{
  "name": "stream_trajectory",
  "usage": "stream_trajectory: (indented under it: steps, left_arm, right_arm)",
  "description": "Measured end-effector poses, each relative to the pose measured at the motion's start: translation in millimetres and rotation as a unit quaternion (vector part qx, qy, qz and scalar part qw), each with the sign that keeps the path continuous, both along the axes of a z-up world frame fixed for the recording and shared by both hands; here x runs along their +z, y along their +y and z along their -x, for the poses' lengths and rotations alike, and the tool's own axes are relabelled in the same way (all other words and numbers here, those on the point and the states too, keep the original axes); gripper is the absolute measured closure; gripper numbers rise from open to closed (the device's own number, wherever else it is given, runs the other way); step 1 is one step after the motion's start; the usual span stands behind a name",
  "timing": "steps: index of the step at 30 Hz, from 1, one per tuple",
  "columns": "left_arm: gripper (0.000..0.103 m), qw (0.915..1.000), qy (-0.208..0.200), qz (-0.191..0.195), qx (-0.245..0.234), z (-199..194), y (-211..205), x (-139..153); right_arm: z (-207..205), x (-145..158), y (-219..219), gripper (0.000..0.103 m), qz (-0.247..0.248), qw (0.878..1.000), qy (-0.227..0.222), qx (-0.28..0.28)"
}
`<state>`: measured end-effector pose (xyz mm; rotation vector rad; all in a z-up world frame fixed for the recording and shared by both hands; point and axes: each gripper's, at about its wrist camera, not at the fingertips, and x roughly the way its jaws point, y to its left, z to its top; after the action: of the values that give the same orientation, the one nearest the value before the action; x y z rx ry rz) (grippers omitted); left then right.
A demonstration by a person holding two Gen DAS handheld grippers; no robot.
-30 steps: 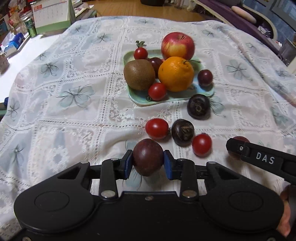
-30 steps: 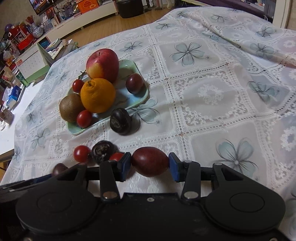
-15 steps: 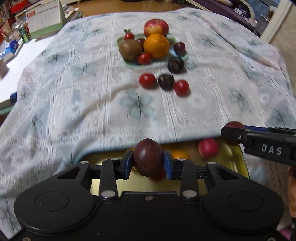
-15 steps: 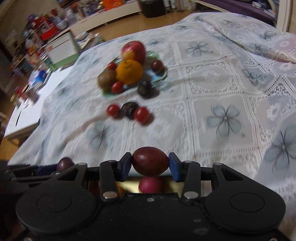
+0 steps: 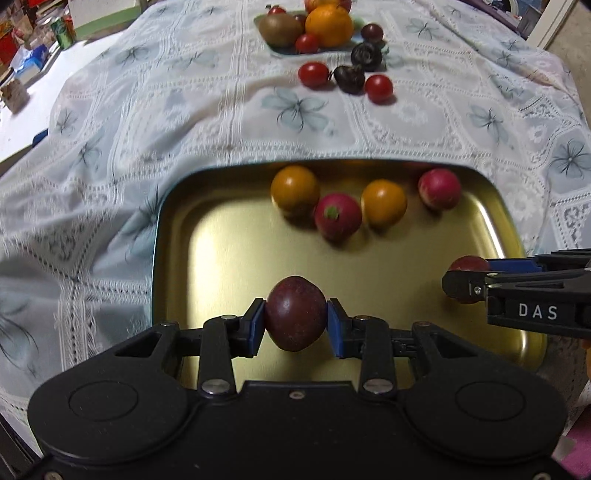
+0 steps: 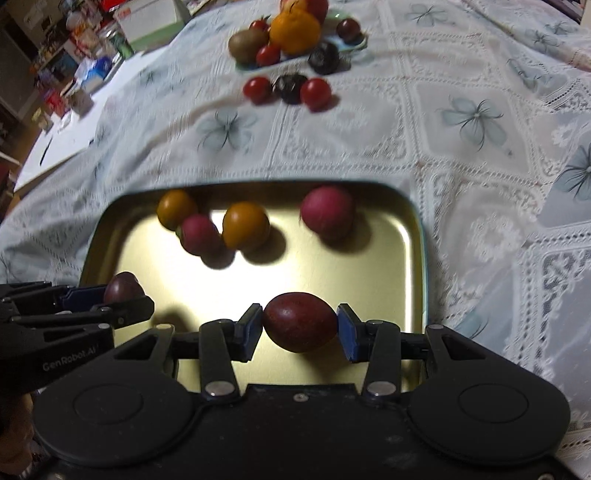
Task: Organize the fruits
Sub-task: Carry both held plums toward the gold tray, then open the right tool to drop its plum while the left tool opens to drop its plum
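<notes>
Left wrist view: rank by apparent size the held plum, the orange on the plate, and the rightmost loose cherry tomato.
1. Plum in the left gripper: largest, but nearest the camera, so unsure.
2. Orange on the far plate.
3. Cherry tomato: clearly smallest.

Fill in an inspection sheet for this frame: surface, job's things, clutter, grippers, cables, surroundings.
Surface: table under a white lace tablecloth with blue flowers.
Job's things: gold tray holding two orange and two pinkish-red round fruits; pale green plate at the far end with an orange, a kiwi and small fruits; two red tomatoes and two dark fruits loose on the cloth beside it.
Clutter: nothing seen on the cloth beyond the fruit.
Grippers: left claw shut on a dark plum above the tray; right claw shut on a second dark plum above the tray.
Cables: nothing seen.
Surroundings: boxes and a can beyond the table's far left.
</notes>
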<state>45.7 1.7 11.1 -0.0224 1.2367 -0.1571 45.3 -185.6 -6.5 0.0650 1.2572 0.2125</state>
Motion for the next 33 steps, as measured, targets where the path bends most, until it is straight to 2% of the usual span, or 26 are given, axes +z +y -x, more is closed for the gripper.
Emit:
stream_trajectory:
  steps: [8,13,20,33]
  left_arm:
    - [0.059,1.0,-0.001,-0.007,0.001,4,0,-3]
    - [0.059,0.9999,-0.009,0.005,-0.004,7,0,3]
    - [0.059,1.0,-0.006,0.004,-0.004,8,0,3]
    - [0.059,0.9999,0.004,0.013,-0.003,6,1,3]
  right_arm:
    - [7,-5,10,0.058,0.015,1.0,0.007,0.014]
    - [6,-3,9,0.058,0.021,1.0,0.006,0.014]
    - [10,7,13,0.057,0.029,0.999,-0.021,0.029]
    - [8,1,13,0.057,0.027,0.999,0.0,0.024]
